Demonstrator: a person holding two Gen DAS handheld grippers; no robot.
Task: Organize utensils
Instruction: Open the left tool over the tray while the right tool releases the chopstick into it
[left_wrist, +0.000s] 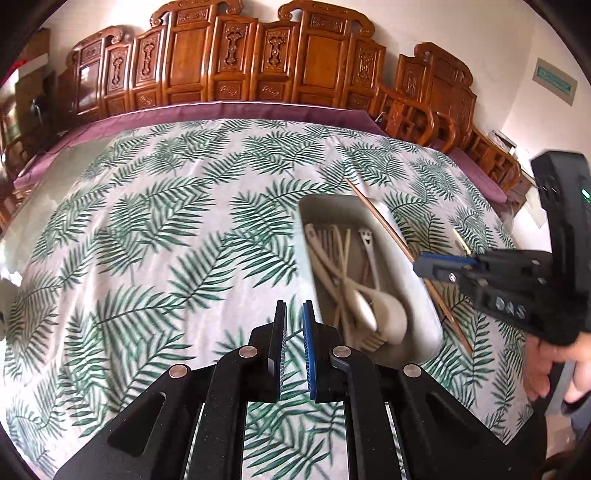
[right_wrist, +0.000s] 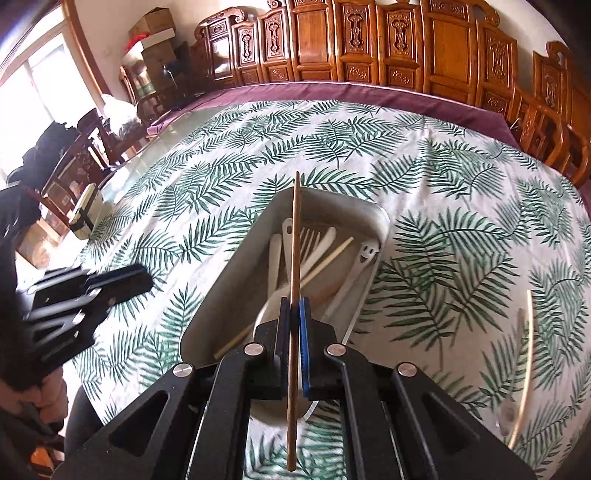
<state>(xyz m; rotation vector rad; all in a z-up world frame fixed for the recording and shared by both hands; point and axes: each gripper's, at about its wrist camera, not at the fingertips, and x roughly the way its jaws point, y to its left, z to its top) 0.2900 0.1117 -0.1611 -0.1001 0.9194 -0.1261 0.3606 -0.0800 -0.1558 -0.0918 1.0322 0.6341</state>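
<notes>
Your right gripper (right_wrist: 294, 314) is clamped on 1 brown chopstick (right_wrist: 294, 236) near mid-length, poised above the white tray (right_wrist: 382, 218) of pale utensils (right_wrist: 317, 258); your left gripper (left_wrist: 293, 317) is closed on nothing, left of the tray. The chopstick looks light, stiff and smooth, so it may pivot. More pale utensils (right_wrist: 526, 339) lie right of the tray; the tablecloth (right_wrist: 221, 177) is clear to the left and far.

On the tablecloth (right_wrist: 424, 155) we find a tray (right_wrist: 229, 266) holding spoons (left_wrist: 364, 310) and forks (right_wrist: 310, 236), a chopstick (right_wrist: 293, 258) above it, another chopstick (right_wrist: 526, 350) lying right, carved chairs (right_wrist: 369, 40) lining the far side.
</notes>
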